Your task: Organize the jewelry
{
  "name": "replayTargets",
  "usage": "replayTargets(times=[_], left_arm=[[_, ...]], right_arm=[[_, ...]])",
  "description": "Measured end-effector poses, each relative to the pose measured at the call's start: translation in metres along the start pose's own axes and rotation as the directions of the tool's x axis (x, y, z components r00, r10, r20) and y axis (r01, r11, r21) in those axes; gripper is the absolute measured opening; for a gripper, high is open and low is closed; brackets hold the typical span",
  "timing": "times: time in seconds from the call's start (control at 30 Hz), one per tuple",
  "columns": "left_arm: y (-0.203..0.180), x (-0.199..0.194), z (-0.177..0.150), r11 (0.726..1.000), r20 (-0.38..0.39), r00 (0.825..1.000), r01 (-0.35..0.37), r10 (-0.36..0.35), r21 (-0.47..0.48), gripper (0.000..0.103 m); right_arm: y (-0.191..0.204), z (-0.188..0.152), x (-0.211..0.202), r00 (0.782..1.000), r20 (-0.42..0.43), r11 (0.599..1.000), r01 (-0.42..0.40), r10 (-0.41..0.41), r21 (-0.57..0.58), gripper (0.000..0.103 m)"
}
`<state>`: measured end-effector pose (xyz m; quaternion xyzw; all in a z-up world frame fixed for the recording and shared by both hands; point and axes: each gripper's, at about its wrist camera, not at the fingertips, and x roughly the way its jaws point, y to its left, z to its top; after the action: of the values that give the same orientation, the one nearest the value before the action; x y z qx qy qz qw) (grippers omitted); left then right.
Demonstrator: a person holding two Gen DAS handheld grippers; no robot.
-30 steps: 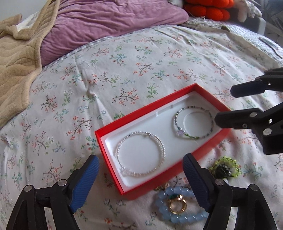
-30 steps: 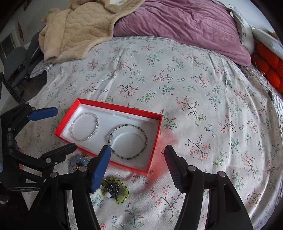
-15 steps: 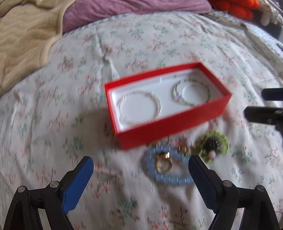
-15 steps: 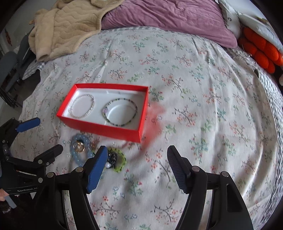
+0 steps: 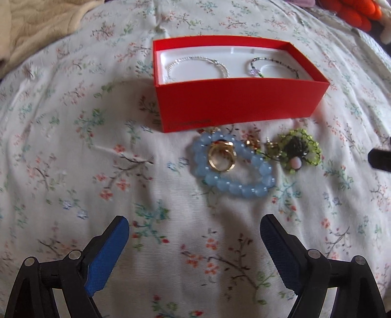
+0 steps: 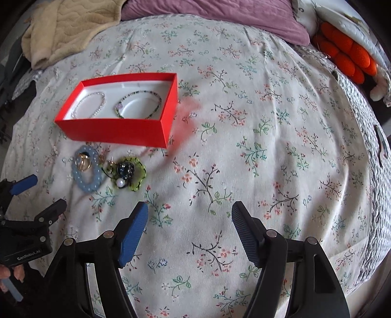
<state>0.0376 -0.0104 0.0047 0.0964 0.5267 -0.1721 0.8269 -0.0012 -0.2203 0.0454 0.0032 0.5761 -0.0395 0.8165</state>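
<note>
A red box [image 5: 239, 102] [image 6: 114, 132] with a white lining lies on the floral bedspread. It holds a clear bead bracelet [image 5: 198, 66] [image 6: 89, 105] and a dark green bead bracelet [image 5: 273, 66] [image 6: 139, 104]. In front of it lie a pale blue bead bracelet [image 5: 232, 168] [image 6: 86, 172], a gold ring [image 5: 222, 156] [image 6: 83, 162] on it, small gold earrings [image 5: 253, 144] and a green beaded piece [image 5: 298, 150] [image 6: 129, 172]. My left gripper [image 5: 194, 247] [image 6: 39, 193] is open and empty, short of the blue bracelet. My right gripper [image 6: 190, 225] is open and empty, right of the jewelry.
A beige blanket [image 6: 66, 27] and a purple pillow [image 6: 220, 14] lie at the head of the bed. Orange cushions [image 6: 347, 53] sit at the far right. The bed edge [image 6: 376, 156] runs down the right side.
Both grippers have pulled back and lowered from over the box. The loose jewelry in front of the box now lies ahead of the left gripper instead of under it.
</note>
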Motion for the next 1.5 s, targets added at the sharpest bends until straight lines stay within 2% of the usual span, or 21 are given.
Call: replayTargets(times=[0.13,0.27,0.33,0.4,0.5,0.63,0.7,0.77,1.0,1.3,1.5], left_arm=[[-0.004,0.004,0.006,0.999,0.017,1.000,0.021,-0.021,-0.030,0.083],[-0.003,0.012,0.015,0.994,0.021,0.998,0.057,-0.056,-0.093,0.073],[-0.002,0.018,0.019,0.991,0.019,0.999,0.052,-0.050,-0.126,0.067],[-0.002,0.026,0.022,0.990,0.009,0.999,0.040,-0.039,-0.139,0.052],[-0.002,0.034,0.024,0.986,0.004,0.999,0.038,-0.038,-0.162,0.046],[-0.006,0.038,0.025,0.991,0.004,1.000,-0.008,0.008,-0.137,0.033],[-0.008,0.039,0.024,0.994,0.002,1.000,-0.018,0.018,-0.107,0.016],[-0.005,0.039,0.025,0.996,-0.005,1.000,-0.028,0.028,-0.085,0.009],[0.015,0.027,0.015,0.992,-0.014,0.999,0.042,-0.044,-0.119,0.009],[0.043,0.005,0.006,0.992,0.025,0.999,0.028,-0.026,-0.124,0.008],[0.060,-0.014,0.002,0.989,0.068,0.996,0.057,-0.048,-0.136,0.008]], right_arm=[[0.001,-0.001,0.003,1.000,-0.010,1.000,0.007,-0.007,-0.009,0.074],[-0.002,0.000,0.005,1.000,-0.014,1.000,0.018,-0.018,-0.004,0.074],[-0.003,0.000,0.006,1.000,-0.016,1.000,0.020,-0.020,0.002,0.074],[-0.005,0.001,0.007,1.000,-0.020,1.000,0.020,-0.020,0.006,0.074],[-0.006,0.002,0.009,0.999,-0.026,1.000,0.021,-0.021,0.007,0.074],[-0.007,0.002,0.011,0.999,-0.033,1.000,0.022,-0.021,0.009,0.074],[-0.007,0.002,0.012,0.999,-0.035,1.000,0.023,-0.022,0.008,0.074],[-0.006,0.002,0.013,0.999,-0.036,1.000,0.024,-0.024,0.005,0.074],[-0.002,0.002,0.014,0.999,-0.038,1.000,0.026,-0.027,-0.004,0.074],[0.007,0.006,0.021,0.999,-0.047,1.000,0.024,-0.025,-0.014,0.074],[0.012,0.010,0.027,0.998,-0.058,1.000,0.013,-0.014,-0.019,0.074]])
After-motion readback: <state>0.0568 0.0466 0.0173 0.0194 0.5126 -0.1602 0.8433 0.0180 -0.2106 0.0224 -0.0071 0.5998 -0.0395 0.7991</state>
